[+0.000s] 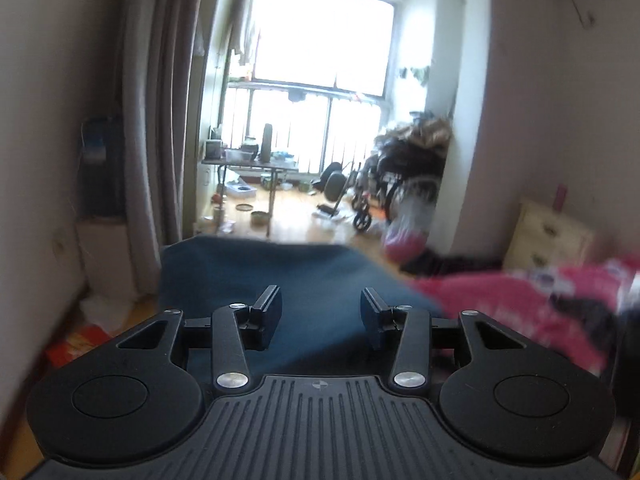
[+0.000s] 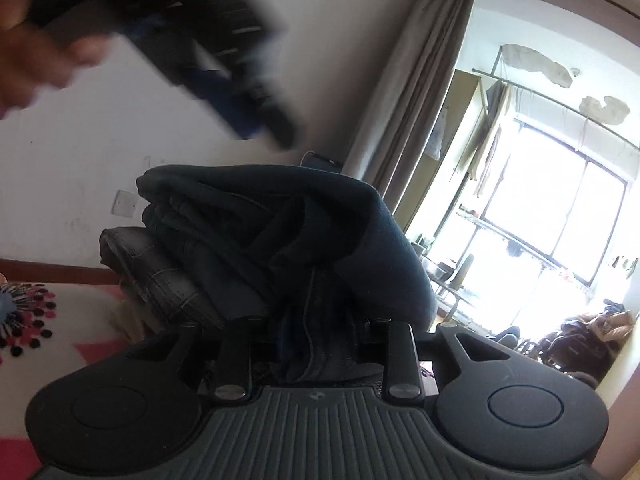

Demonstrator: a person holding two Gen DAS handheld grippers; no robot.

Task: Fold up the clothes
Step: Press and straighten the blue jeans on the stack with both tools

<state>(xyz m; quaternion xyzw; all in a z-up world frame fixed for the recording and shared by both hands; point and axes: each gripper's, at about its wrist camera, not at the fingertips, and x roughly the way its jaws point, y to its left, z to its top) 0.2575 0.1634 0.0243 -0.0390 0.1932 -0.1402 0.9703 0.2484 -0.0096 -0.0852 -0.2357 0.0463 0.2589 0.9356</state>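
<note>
A dark blue garment (image 1: 256, 276) lies folded on the bed just ahead of my left gripper (image 1: 320, 316), which is open and empty above it. In the right wrist view the same dark blue garment (image 2: 288, 224) is bunched in a thick fold and runs down between the fingers of my right gripper (image 2: 316, 344), which is shut on it. The right fingertips are hidden by the cloth. The left gripper (image 2: 208, 64) shows as a blurred dark shape at upper left, held by a hand (image 2: 28, 56).
A pink patterned bedspread (image 1: 520, 300) covers the bed to the right. A dark checked garment (image 2: 160, 276) lies under the blue one. Grey curtain (image 1: 160, 120), white wall, a cream drawer chest (image 1: 552, 236), a cluttered table (image 1: 248, 160) and wheelchair (image 1: 400, 184) stand by the window.
</note>
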